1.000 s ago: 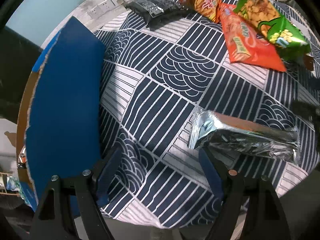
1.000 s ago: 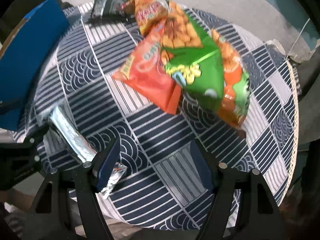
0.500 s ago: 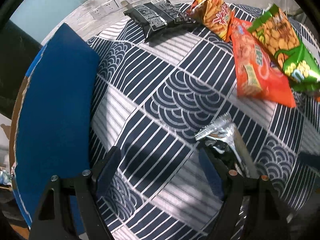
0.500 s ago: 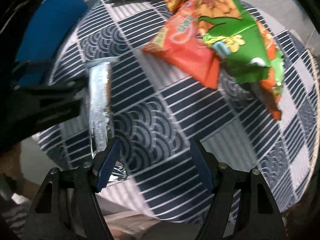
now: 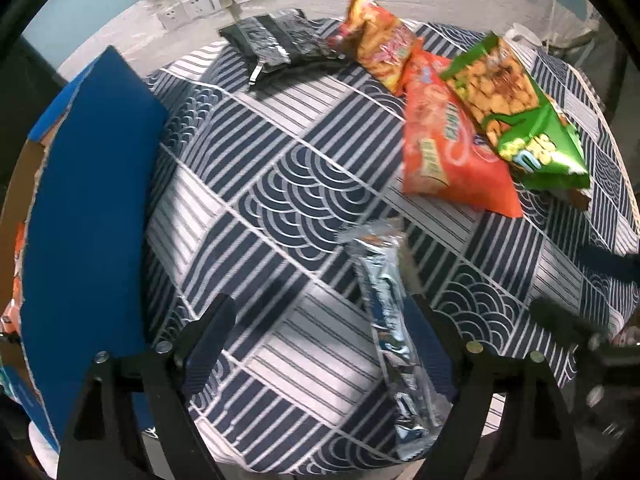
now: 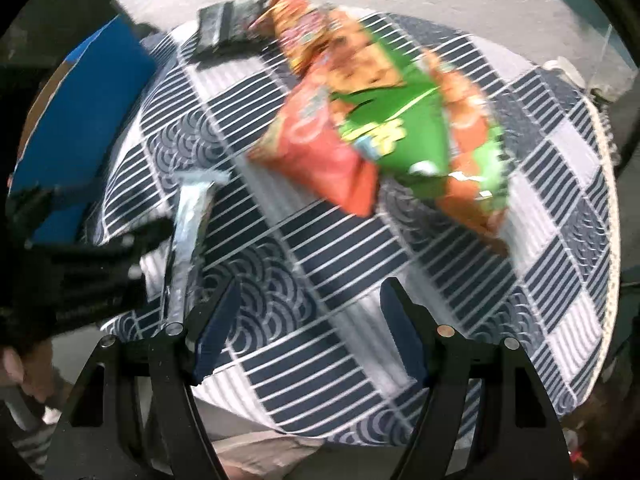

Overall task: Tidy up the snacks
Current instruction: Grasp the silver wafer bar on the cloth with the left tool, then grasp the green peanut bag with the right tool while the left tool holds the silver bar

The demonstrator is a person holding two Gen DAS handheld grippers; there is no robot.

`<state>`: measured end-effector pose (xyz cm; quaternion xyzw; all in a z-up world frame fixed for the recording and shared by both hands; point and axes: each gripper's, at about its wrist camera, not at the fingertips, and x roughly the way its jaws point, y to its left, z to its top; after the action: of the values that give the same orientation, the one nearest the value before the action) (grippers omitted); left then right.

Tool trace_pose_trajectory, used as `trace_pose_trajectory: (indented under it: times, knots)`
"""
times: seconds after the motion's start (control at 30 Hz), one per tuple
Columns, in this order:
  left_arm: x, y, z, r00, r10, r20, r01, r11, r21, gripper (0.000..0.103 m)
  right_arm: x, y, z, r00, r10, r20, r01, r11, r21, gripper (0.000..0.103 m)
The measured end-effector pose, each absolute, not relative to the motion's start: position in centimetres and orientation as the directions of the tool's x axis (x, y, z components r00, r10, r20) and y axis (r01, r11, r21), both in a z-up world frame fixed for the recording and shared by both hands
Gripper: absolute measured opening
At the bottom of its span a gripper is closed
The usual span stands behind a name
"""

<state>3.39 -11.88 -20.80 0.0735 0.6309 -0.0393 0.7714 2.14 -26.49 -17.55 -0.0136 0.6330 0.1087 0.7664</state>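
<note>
A long silver snack packet (image 5: pixel 382 300) lies lengthwise along the inner side of my left gripper's right finger (image 5: pixel 430 336). My left gripper (image 5: pixel 320 332) has its jaws opening, and a wide gap separates the packet from the other finger, so nothing presses on it. In the right wrist view the same silver packet (image 6: pixel 188 224) sits at the left beside the black left gripper (image 6: pixel 84 256). My right gripper (image 6: pixel 308 320) is open over the patterned cloth, with nothing between its fingers. Beyond lie an orange bag (image 5: pixel 448 152) and a green bag (image 5: pixel 516 112).
A blue-flapped cardboard box (image 5: pixel 88 208) stands at the table's left edge. Black packets (image 5: pixel 272 40) and another orange bag (image 5: pixel 380 48) lie at the far side near wall sockets (image 5: pixel 208 0). The round table's navy-and-white cloth (image 5: pixel 280 200) is bare in the middle. A person's hand (image 6: pixel 16 364) shows low left.
The silver packet has swung from lying crosswise to pointing away along the left gripper's right finger. The left jaws have widened. Both views have shifted, and the right one is blurred.
</note>
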Motion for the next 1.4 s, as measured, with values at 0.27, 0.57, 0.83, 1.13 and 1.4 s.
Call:
trace_pose_trajectory:
  times: [0.27,0.57,0.83,1.13,1.4]
  knots:
    - [2.6,-14.5,-22.8,0.151,0.048,-0.987,0.194,0.978,0.077,0.088,4.2,-28.9,-16.6,0.240,0.113,-0.964,-0.131,0.988,0.083,0.073]
    - [1.9,-15.7,-23.3,0.172,0.052,-0.984,0.243,0.966,0.093,0.047,7.1,-28.5,-16.6,0.287,0.122,-0.950,-0.152,0.985,0.081,0.073]
    - [4.6,-14.2,-23.1,0.181,0.018,-0.983,0.224,0.973,0.059,0.031,9.6,-27.4,-17.2,0.296,0.114,-0.948,-0.195,0.979,0.057,0.073]
    - [8.9,-12.4,-22.6,0.200,-0.008,-0.980,0.170,0.985,0.027,0.031,12.1,-26.6,-18.4,0.291,0.087,-0.953,-0.222,0.975,0.021,0.073]
    - [11.7,-11.5,-22.8,0.194,-0.030,-0.980,0.153,0.988,0.000,0.031,13.5,-26.0,-19.6,0.273,0.065,-0.960,-0.244,0.970,-0.004,0.074]
